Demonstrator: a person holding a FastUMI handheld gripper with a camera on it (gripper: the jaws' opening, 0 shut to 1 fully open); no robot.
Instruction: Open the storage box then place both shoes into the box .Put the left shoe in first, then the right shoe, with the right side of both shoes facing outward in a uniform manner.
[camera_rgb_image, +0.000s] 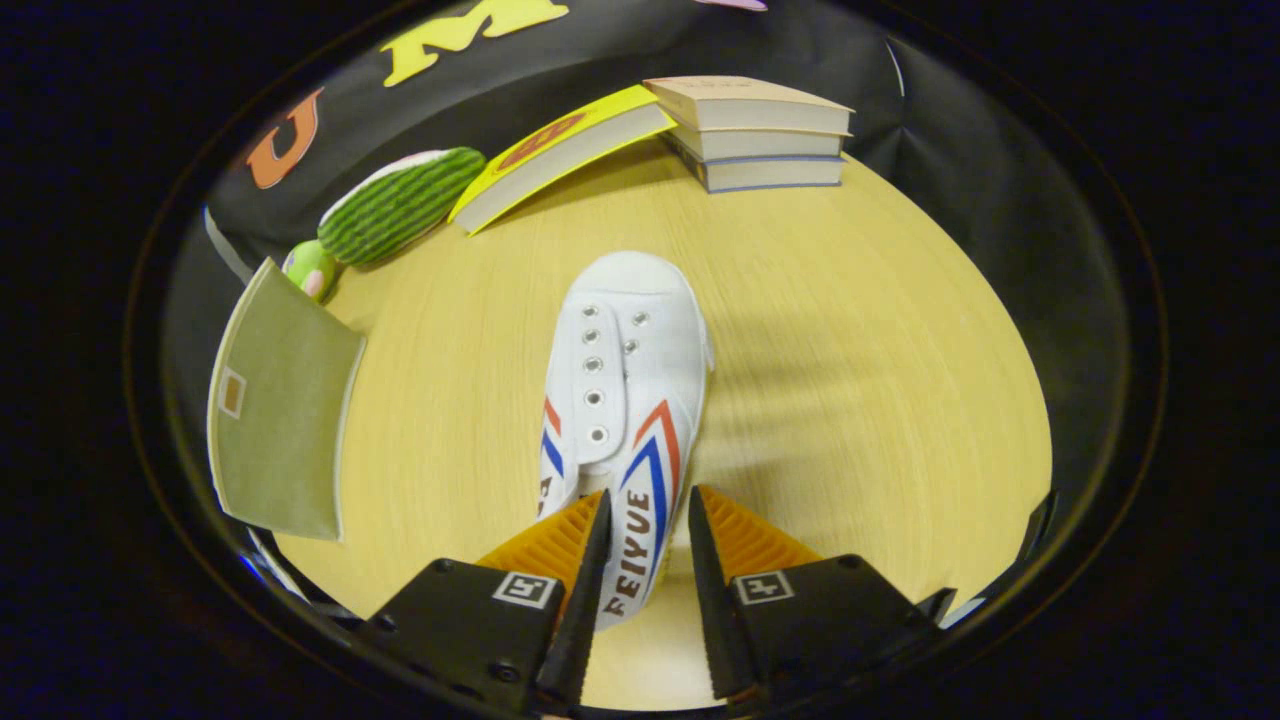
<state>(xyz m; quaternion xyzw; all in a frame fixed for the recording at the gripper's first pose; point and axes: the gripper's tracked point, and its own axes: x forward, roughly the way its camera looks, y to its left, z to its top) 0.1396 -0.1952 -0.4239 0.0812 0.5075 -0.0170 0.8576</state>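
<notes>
At the left of the frame the green box (285, 405) lies on the worktop (850, 400), a plush (400, 205) and books (750, 130) above it. At centre the shoe (625, 400) has its heel between the gripper's (648, 525) fingers; whether they press on it I cannot tell. Best clamp the heel squarely, then carry it left.

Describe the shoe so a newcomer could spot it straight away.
On the wooden table, before the book stack, the white shoe lies toe away, its heel side wall between the open gripper fingers. No neighbour shares its red and blue stripes or metal eyelets.
</notes>
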